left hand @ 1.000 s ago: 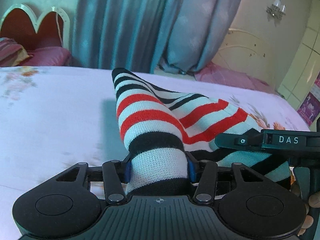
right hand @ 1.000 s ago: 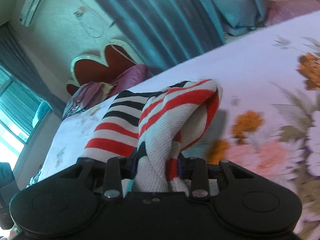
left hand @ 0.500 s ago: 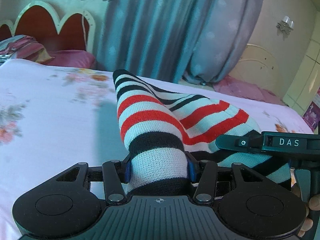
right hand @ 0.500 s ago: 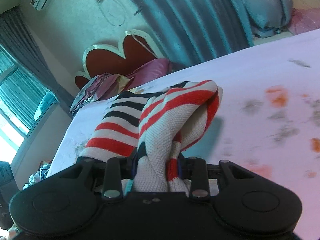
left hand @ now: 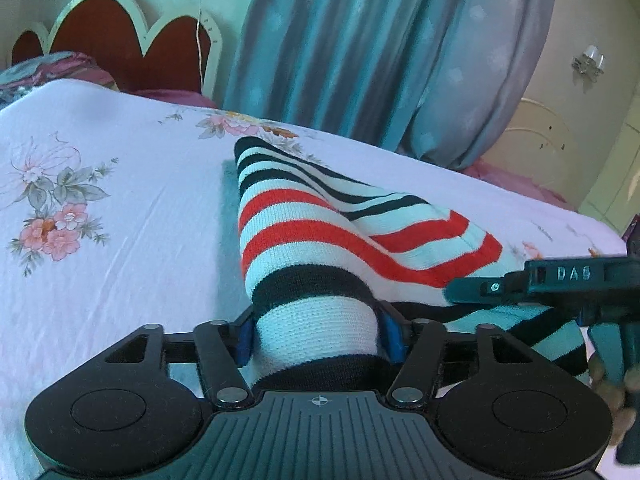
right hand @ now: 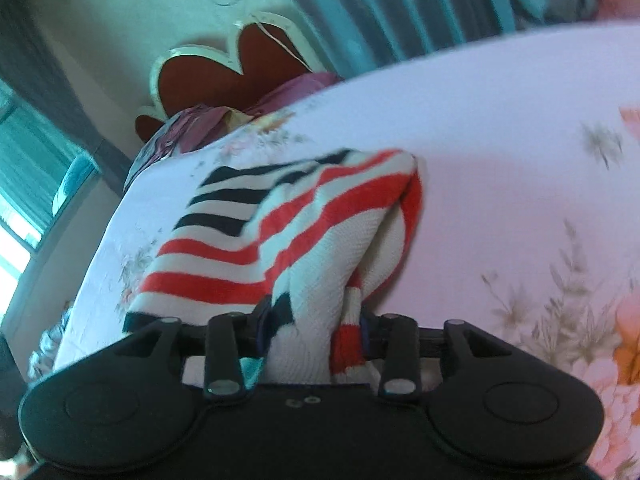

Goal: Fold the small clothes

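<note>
A small knitted garment with red, black and white stripes (left hand: 320,232) is held up above a white floral bedsheet (left hand: 120,208). My left gripper (left hand: 318,336) is shut on one bunched end of it. My right gripper (right hand: 310,336) is shut on another bunched end of the same garment (right hand: 288,220). The garment hangs folded between the two grippers, its far edge near or on the sheet. The right gripper's black body marked DAS (left hand: 560,280) shows at the right of the left wrist view, close beside the cloth.
The bed (right hand: 500,140) fills both views. A red scalloped headboard (left hand: 120,48) and pillows (right hand: 192,132) stand at its far end. Blue curtains (left hand: 380,48) hang behind. A window (right hand: 24,200) is at the left.
Both grippers have swung with the garment toward the headboard end of the bed. The view of the sheet has shifted and the garment sits lower. The grips on the cloth have not changed.
</note>
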The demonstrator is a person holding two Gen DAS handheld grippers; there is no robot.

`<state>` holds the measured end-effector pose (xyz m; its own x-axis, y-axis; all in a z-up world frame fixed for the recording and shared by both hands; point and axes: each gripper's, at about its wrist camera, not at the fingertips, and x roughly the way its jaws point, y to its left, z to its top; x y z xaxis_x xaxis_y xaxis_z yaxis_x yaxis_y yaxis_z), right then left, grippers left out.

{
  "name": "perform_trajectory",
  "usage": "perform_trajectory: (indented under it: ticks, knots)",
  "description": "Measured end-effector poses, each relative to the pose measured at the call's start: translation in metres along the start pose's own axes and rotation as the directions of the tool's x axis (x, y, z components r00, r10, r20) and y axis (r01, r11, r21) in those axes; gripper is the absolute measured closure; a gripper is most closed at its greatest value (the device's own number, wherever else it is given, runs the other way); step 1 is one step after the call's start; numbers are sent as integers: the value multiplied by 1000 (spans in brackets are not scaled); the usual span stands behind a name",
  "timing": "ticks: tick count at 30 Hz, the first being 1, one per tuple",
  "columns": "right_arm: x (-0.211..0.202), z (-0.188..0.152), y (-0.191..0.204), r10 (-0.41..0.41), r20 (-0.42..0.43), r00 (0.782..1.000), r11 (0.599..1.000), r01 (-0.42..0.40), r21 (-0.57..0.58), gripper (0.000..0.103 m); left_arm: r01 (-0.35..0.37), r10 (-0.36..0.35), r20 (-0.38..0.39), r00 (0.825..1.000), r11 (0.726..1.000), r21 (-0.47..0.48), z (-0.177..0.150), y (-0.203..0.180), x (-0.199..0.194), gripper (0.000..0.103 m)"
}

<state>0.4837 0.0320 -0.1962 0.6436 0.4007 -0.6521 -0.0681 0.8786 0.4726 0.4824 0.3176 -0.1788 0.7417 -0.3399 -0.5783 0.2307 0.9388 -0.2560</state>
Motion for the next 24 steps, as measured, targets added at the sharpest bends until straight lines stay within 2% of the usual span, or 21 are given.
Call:
perform_trajectory:
  ticks: [5,6,8,11,12,13,17,19,20,24]
  knots:
    - [-16,3,-8,-11,4,1000,999,11,31,50,-6,6,1,1000,1000,-17,5,2,-6,40]
    - [-19,7,-8,-18,18,1000,999,18,33,45,-13,13,14,1000,1000,-12,4,-1,-14,40]
    - [-19,13,-9,-16,30,999,999,15,46,44,-27,27,62,998,1000,-3,7,-6,-30,40]
    - [-14,18,-13,-18,27,999,997,16,71,53,-35,33,142,989,999,16,18,-13,-42,40]
    - [-13,20,-15,-18,33,999,996,15,83,57,-30,26,145,989,999,22,23,-16,-39,40]
    - [-10,21,-15,-17,38,999,995,13,94,63,-26,21,133,991,999,35,28,-19,-32,40]
    - [4,30,-5,-37,45,998,996,33,84,70,-63,57,82,995,996,69,37,-24,4,40]
    - [7,33,-1,-77,52,996,996,74,57,82,-95,91,59,994,993,71,36,-21,19,40]
    - [10,35,-2,-95,48,994,995,93,44,83,-102,100,31,994,992,68,36,-17,29,40]
    - [20,35,-7,-138,37,990,990,138,17,84,-110,108,31,994,991,78,32,-18,32,39]
